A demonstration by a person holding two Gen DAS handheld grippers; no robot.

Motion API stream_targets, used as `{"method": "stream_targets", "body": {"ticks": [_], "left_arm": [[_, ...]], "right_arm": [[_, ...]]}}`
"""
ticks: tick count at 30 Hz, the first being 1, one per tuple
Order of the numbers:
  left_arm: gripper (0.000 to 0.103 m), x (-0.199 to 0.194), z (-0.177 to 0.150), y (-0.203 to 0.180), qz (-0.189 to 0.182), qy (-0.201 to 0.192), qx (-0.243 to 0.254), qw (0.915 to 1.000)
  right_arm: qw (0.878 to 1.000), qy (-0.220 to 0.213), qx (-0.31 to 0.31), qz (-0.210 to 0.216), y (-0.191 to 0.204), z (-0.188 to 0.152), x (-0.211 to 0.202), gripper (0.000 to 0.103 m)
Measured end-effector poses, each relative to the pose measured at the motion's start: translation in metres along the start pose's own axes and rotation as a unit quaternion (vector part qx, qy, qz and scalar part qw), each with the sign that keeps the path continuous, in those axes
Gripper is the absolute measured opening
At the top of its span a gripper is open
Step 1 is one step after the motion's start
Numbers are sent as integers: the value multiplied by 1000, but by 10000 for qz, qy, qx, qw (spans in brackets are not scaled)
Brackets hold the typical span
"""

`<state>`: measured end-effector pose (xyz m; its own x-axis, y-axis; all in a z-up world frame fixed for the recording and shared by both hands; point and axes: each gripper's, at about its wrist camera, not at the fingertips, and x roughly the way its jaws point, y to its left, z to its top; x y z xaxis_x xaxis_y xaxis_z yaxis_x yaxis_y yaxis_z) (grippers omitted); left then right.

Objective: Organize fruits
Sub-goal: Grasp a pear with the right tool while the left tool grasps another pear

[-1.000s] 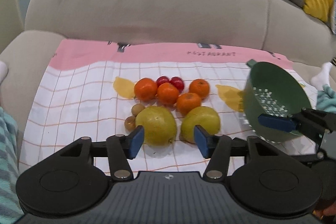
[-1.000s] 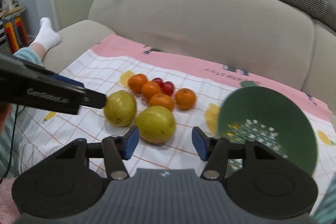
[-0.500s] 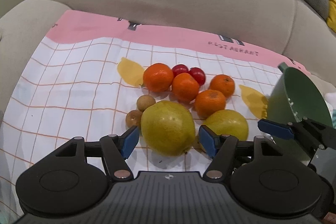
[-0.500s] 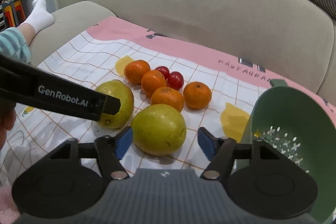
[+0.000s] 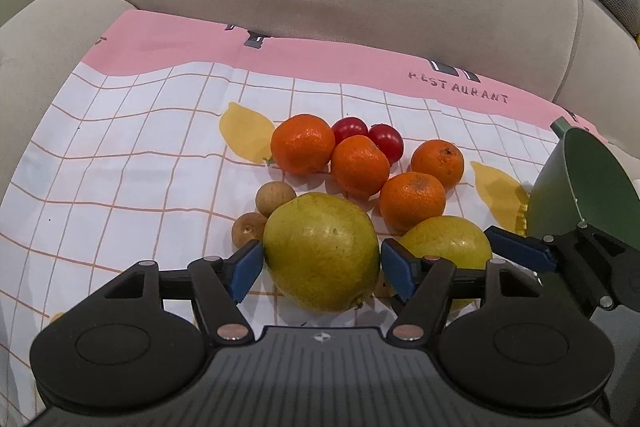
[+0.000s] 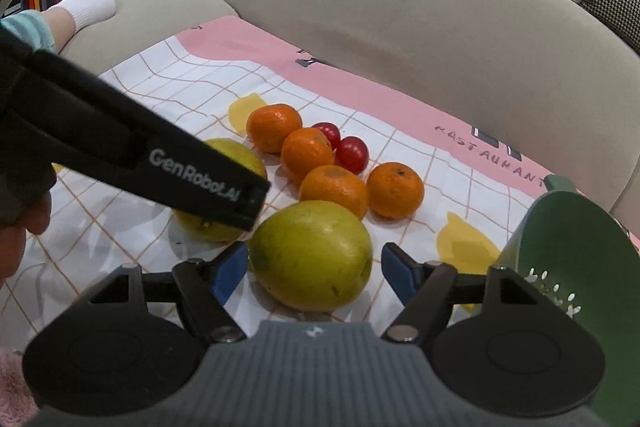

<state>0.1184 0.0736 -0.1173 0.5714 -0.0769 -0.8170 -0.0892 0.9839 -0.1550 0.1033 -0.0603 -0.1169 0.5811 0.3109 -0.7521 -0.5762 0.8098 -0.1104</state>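
Left wrist view shows the left hand-held gripper spread around a big yellow-green pear, one blue pad on each flank; its jaws have just been opening, and the pads look to sit at the skin or a hair off it rather than pressing in. Right wrist view gives the same picture for the right hand-held gripper: jaws that have just been opening, a second pear between them, a clear gap on the right side and the left pad close against it.

I judge the step in hand to be the reach for both pears at once, neither yet gripped. The next move calls for closing each pair of jaws squarely across the widest part of its pear, firmly enough to lift but not to bruise, then carrying the fruit to the green colander, which lies tipped on its side at the right edge of the cloth.

Both pears lie on the checked cloth spread over a sofa seat, near each other. They are smooth, rounded and speckled, likely heavy and apt to roll. Behind them sit four mandarins, two red cherry tomatoes and two small brown longans, all untouched.
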Motion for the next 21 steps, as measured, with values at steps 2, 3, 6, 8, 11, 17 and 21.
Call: {"method": "stream_targets", "body": {"ticks": [2,3,6,8,11,17,21], "left_arm": [[81,3,0,0,24,30,-22,10000],[81,4,1,-1,37,53,-35,10000],[81,6,1,-1,52,40,-55,10000],[81,8,0,-2,81,42,-24,10000],[81,12,-1,-2,119,80,-15,9999],[77,9,-2,-3,80,2,3,10000],[77,6,-3,-5,98,-3,75,9999]], "right_arm": [[10000,22,19,-8,0,0,3,70],[10000,34,45,10,0,0,4,70],[10000,30,67,14,1,-1,8,70],[10000,26,26,-3,3,-2,10,70],[10000,29,10,-28,4,-4,13,70],[10000,-57,-37,-56,6,-6,11,69],[9999,-82,-26,-57,6,-7,7,69]]}}
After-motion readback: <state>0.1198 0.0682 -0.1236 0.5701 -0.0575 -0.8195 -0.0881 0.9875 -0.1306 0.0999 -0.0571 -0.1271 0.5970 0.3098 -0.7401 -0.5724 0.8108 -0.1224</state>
